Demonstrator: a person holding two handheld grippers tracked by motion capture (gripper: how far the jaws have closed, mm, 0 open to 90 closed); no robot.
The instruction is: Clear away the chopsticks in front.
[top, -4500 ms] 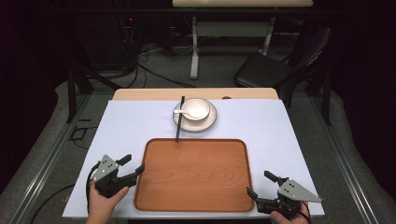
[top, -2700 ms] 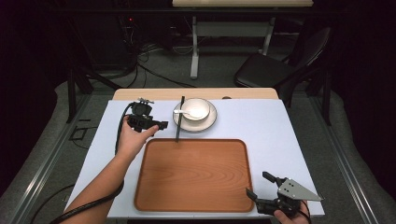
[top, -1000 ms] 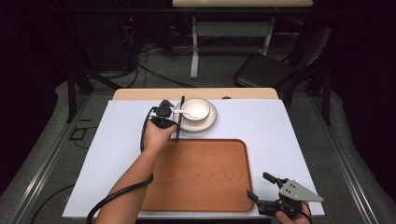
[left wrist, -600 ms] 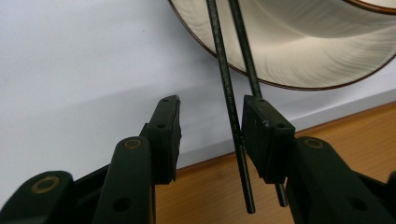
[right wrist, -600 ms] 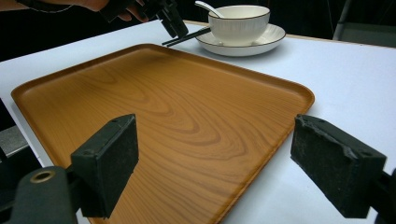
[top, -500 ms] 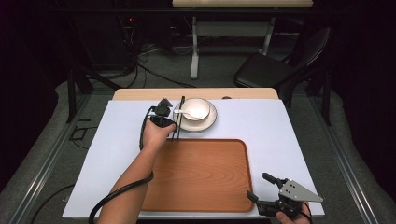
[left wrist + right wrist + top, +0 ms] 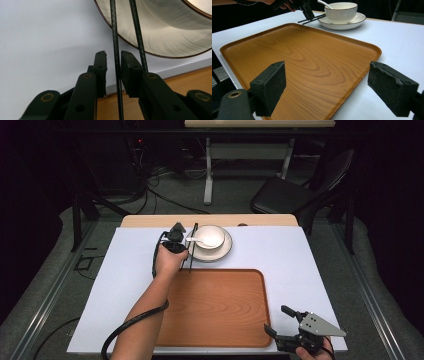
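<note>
Two black chopsticks (image 7: 192, 247) lie side by side on the white table, just left of a white plate (image 7: 222, 254) that carries a bowl (image 7: 210, 236) with a spoon (image 7: 194, 240). My left gripper (image 7: 176, 236) is down at them. In the left gripper view its jaws (image 7: 113, 53) have just been closing. One chopstick (image 7: 115, 37) runs between them with a slit still showing on its left. The other chopstick (image 7: 136, 32) passes outside the right jaw. My right gripper (image 7: 276, 318) rests open at the near right corner, and its pads (image 7: 270, 87) stand wide apart with nothing between them.
A wooden tray (image 7: 215, 310) lies in the near middle of the table, between the plate and my right gripper, and it is seen close in the right gripper view (image 7: 299, 57). A black chair (image 7: 290, 195) and desk legs stand beyond the far edge.
My left hand has travelled from the table's near left corner up to the chopsticks and has stayed there over the last second. The right gripper has kept still.
</note>
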